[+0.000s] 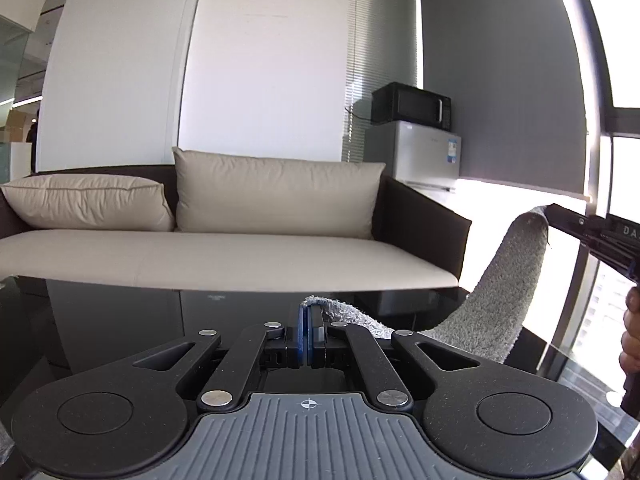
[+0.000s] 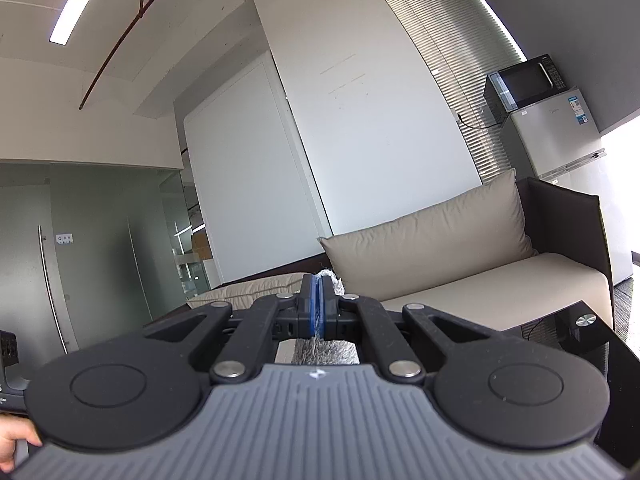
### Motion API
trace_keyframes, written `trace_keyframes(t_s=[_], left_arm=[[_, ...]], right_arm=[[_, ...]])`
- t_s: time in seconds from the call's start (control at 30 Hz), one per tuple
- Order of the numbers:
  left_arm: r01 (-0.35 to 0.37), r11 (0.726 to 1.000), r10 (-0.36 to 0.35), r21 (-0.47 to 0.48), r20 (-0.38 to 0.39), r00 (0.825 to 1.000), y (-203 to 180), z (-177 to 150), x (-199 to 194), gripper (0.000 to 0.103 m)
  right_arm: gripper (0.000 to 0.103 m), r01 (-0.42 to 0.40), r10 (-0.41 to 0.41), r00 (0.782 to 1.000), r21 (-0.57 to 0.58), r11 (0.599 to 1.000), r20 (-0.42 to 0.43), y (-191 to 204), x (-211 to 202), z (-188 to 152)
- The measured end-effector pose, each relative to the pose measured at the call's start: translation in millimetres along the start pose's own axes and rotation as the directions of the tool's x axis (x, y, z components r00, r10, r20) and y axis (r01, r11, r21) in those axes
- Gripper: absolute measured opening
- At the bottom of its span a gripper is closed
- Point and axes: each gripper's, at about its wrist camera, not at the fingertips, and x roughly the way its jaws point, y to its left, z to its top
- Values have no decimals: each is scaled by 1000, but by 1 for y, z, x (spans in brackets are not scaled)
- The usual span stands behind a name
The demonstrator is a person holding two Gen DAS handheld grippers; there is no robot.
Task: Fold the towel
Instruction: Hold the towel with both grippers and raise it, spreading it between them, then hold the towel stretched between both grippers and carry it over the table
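Nearest to you, the left gripper, a black linkage tool with blue pads, is clenched on one corner of the grey terry-cloth towel; a tuft of pile shows just past its tips, and the cloth runs away to the right of that view. The right gripper, of the same build, is likewise clenched on the towel, with grey pile visible both beyond its tips and hanging beneath its linkage. In the left wrist view you can see the right gripper at the right edge, holding the other corner noticeably higher than the left one, so the held edge climbs from left to right and sags between the two grips. Treat that edge as the long axis of the work: it lies across your body, from one hand to the other, with each corner at its own gripper and neither hand nearer than the other. The lower part of the towel hangs toward the glossy black glass table; whether it touches the surface cannot be told. Before you lay the fold, judge that the two corners should be brought level and the edge drawn taut, then carried forward over the table together. Beyond the table stands the sofa with dark frame and beige cushions, and farthest back a black microwave oven sits on a small silver refrigerator.
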Motion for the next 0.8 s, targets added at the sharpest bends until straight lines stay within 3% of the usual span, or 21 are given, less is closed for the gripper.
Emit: trace_keyframes(t_s=[0.4,0.8], left_arm=[[-27,999,23,43,88,996,-23,53,-18,2],[-40,999,36,35,108,994,-31,64,-33,2]], right_arm=[[1,-13,12,997,20,1000,81,7,-20,26],[1,-2,1,996,11,1000,90,20,-45,39]])
